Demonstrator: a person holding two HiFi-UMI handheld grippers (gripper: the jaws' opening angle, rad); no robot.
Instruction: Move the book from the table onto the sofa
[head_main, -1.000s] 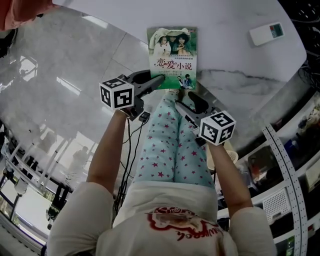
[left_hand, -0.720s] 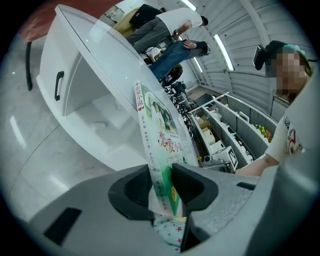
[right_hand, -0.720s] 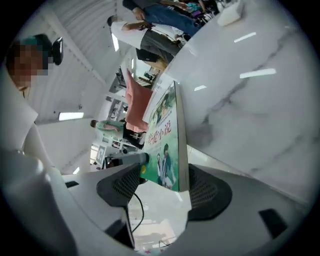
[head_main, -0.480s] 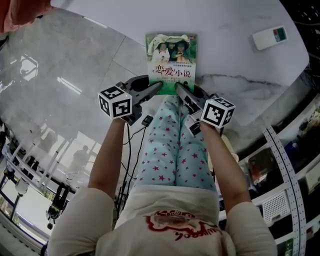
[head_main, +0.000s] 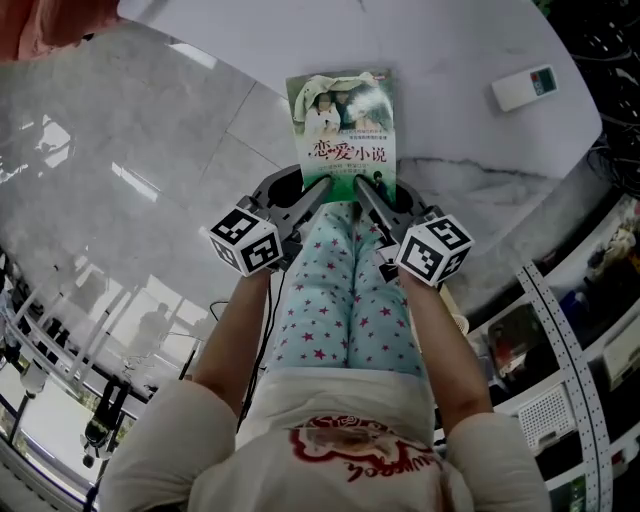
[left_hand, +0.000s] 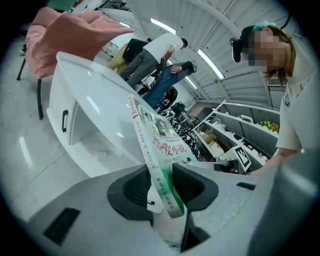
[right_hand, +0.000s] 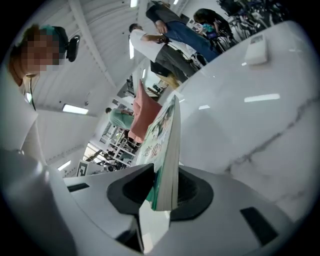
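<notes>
The book (head_main: 343, 125), green-covered with a photo and red characters, is held by its near edge above the rim of the white table (head_main: 450, 50). My left gripper (head_main: 322, 186) is shut on its near left corner, and the spine (left_hand: 156, 150) runs up from between the pads. My right gripper (head_main: 361, 186) has just been closing and now clamps the near right corner. There the page edges (right_hand: 170, 150) stand between the pads. The book tilts up away from both grippers.
A white remote (head_main: 527, 86) lies on the table at the far right. Pink fabric (head_main: 40, 25) shows at the top left, draped over a seat (left_hand: 75, 35). Shelving (head_main: 580, 330) lines the right side. Glossy grey floor tiles (head_main: 120, 170) spread to the left. My legs are below the grippers.
The right gripper has moved in from the right to the book's near edge and closed on it. Both grippers and the book have risen a little.
</notes>
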